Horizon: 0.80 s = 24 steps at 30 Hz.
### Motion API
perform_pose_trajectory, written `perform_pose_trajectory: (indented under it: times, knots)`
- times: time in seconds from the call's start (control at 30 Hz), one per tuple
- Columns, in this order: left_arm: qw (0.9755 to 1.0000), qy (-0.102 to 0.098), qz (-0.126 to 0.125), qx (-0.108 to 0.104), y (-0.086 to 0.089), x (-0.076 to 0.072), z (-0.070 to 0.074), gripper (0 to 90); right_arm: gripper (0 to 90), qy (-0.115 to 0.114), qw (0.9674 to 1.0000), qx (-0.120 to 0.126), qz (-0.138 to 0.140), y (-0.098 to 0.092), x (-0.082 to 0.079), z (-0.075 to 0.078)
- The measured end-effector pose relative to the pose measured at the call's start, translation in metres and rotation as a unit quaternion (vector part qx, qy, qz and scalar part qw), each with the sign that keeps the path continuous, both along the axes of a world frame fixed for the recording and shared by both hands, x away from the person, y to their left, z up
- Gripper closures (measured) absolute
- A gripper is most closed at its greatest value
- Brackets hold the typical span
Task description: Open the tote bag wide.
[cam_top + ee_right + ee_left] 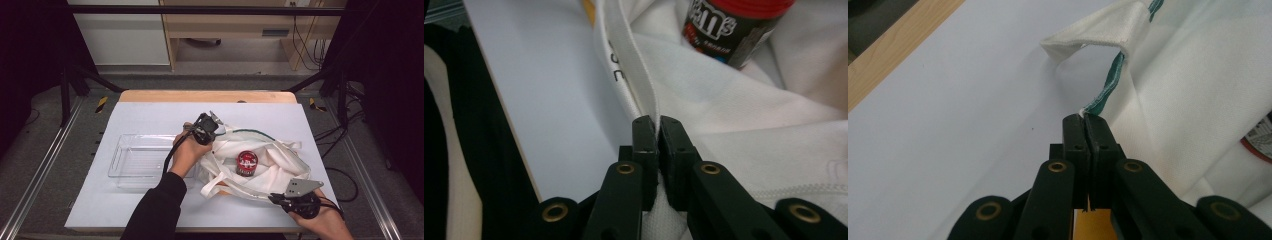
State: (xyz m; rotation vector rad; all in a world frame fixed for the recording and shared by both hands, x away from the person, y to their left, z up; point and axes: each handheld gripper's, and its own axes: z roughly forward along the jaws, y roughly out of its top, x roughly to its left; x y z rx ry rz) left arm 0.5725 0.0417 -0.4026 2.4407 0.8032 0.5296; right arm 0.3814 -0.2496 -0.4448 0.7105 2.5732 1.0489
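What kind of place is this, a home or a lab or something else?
Most likely a lab or test workspace. A white-topped table stands inside a black metal frame, loose cables trail over the grey floor behind, and plain cabinets line the back wall, none of it homely.

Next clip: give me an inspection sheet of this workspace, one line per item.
Surface: pale blue-grey table top, wooden far edge.
Job's things: white cloth tote bag with green trim, spread open; red-lidded round candy jar upright inside.
Clutter: clear plastic tray, beside the bag.
Grippers: left tool shut on the bag's green-trimmed edge; right tool shut on the bag's near rim.
Cables: black leads on the floor, right.
Surroundings: wooden furniture behind.
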Motion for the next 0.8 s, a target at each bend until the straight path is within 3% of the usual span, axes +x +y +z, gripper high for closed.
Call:
perform_pose_trajectory:
  times: [0.13, 0.3, 0.4, 0.47, 0.57, 0.73, 0.8]
  knots:
    - [0.9998, 0.006, 0.007, 0.017, -0.002, 0.001, -0.004, 88.7, 86.8, 0.01, 0.9999, 0.002, 0.002, -0.001, -0.001, -0.008]
    - [0.9999, 0.006, 0.008, 0.009, -0.001, 0.001, -0.003, 88.6, 85.2, 0.014, 0.9998, 0.011, 0.002, -0.003, 0.001, -0.008]
    - [1.0, -0.003, 0.007, -0.001, 0.0, -0.002, 0.0, 87.5, 77.9, 0.012, 0.9996, 0.026, 0.001, -0.003, 0.002, -0.003]
    - [0.9998, -0.012, 0.008, -0.011, 0.001, -0.005, 0.003, 84.6, 66.5, 0.005, 0.9994, 0.034, -0.004, -0.003, 0.002, 0.002]
    - [0.9989, -0.029, 0.014, -0.034, 0.004, -0.011, 0.011, 72.9, 47.5, -0.002, 0.9989, 0.042, -0.018, -0.003, 0.003, 0.011]
    - [0.9965, -0.041, 0.015, -0.071, 0.011, -0.021, 0.022, 52.6, 35.2, -0.02, 0.9975, 0.06, -0.033, 0.0, 0.009, 0.03]
    - [0.9946, -0.045, 0.022, -0.091, 0.016, -0.025, 0.026, 43.6, 30.6, -0.025, 0.9966, 0.067, -0.041, 0.002, 0.014, 0.039]
